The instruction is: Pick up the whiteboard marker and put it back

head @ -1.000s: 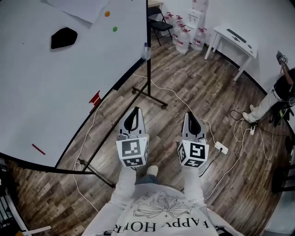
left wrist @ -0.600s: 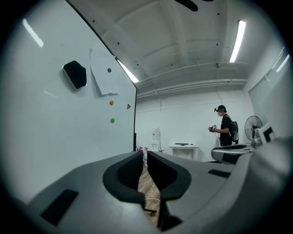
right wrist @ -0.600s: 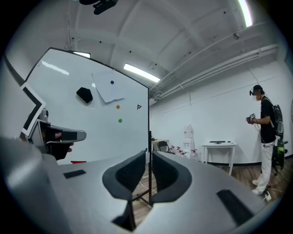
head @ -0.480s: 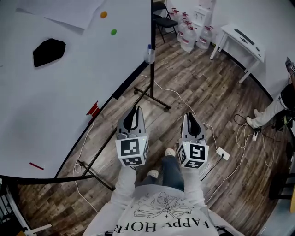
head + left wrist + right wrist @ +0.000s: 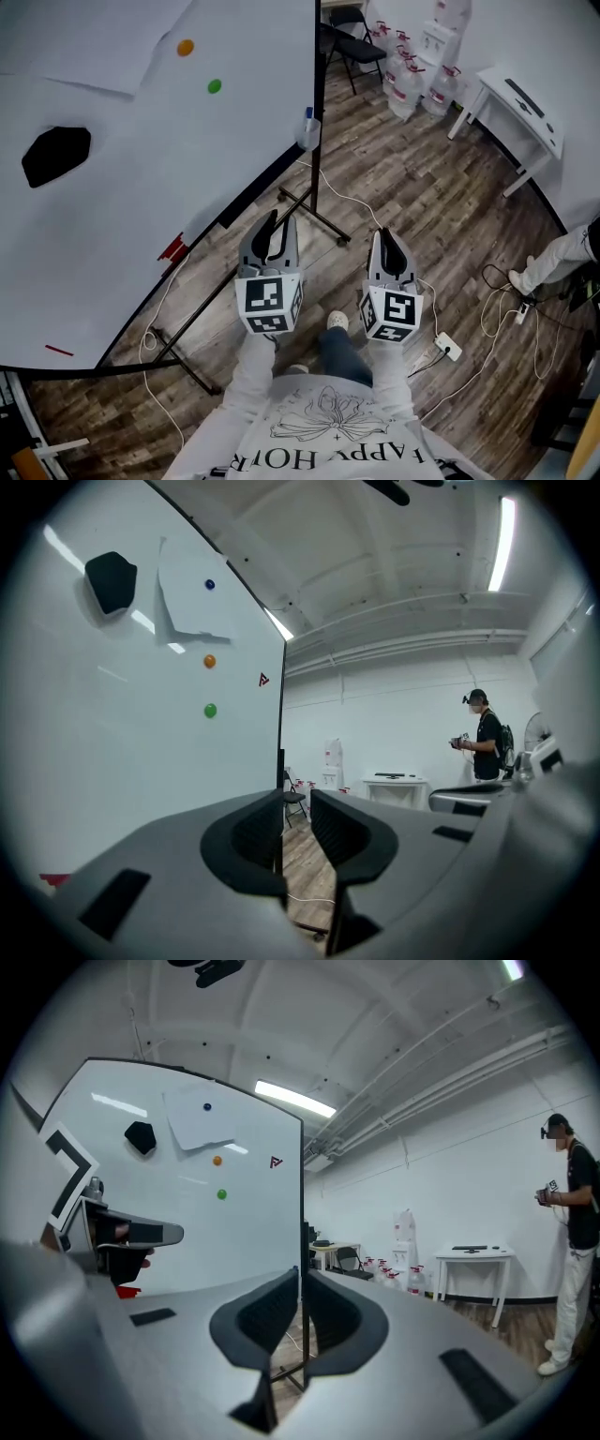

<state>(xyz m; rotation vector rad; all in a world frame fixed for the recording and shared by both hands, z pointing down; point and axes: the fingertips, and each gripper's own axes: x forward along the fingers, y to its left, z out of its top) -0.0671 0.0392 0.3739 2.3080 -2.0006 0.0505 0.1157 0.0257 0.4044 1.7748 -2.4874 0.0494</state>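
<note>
Floorboards point(image 5: 422, 169) before the left gripper point(image 5: 273, 217) bear whiteboard stand point(image 5: 317, 217), cables point(image 5: 349, 199), perhaps a plug point(image 5: 448, 349).

Head view looks down; both gripper views share the whiteboard point(image 5: 122, 216).

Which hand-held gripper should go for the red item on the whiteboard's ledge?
Left. The left hand-held gripper is closer to the whiteboard and the red item on its ledge; its jaws have just been opening, nothing between them. The right hand-held gripper is farther off.
</note>
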